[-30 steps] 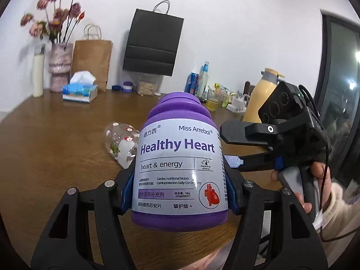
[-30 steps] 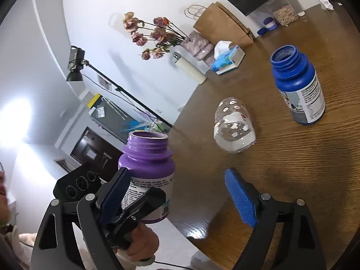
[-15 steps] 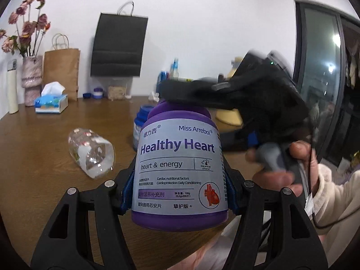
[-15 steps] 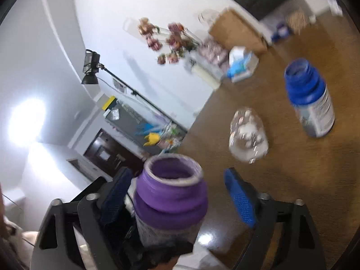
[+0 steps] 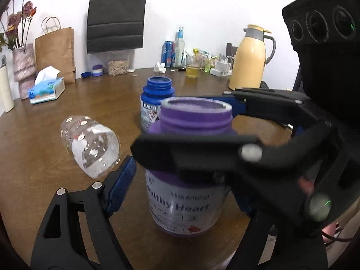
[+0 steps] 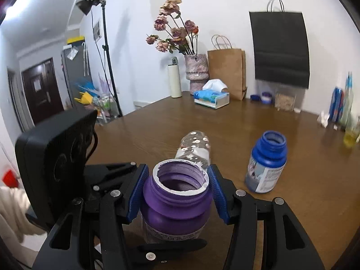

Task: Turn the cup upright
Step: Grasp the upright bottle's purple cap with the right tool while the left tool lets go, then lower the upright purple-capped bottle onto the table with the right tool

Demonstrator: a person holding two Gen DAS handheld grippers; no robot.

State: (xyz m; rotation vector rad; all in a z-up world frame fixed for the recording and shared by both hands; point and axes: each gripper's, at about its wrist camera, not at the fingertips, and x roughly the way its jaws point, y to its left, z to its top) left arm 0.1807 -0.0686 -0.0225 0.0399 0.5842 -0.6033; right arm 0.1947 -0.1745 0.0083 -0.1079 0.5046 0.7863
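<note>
Progress is nil on the flip: the clear patterned cup (image 5: 90, 145) lies on its side on the table (image 5: 33, 157), while both the left tool (image 5: 180, 191) and right tool (image 6: 177, 191) are spread around the purple bottle (image 6: 176, 199), neither pinching it.

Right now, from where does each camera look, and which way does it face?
Left wrist: on the left gripper, low, facing across the table to the wall; its fingers and the right gripper show.
Right wrist: on the right gripper, above the purple bottle, facing the flower vase; its fingers and the left gripper's body show.
Shared: purple bottle, blue bottle, the cup on its side.
</note>
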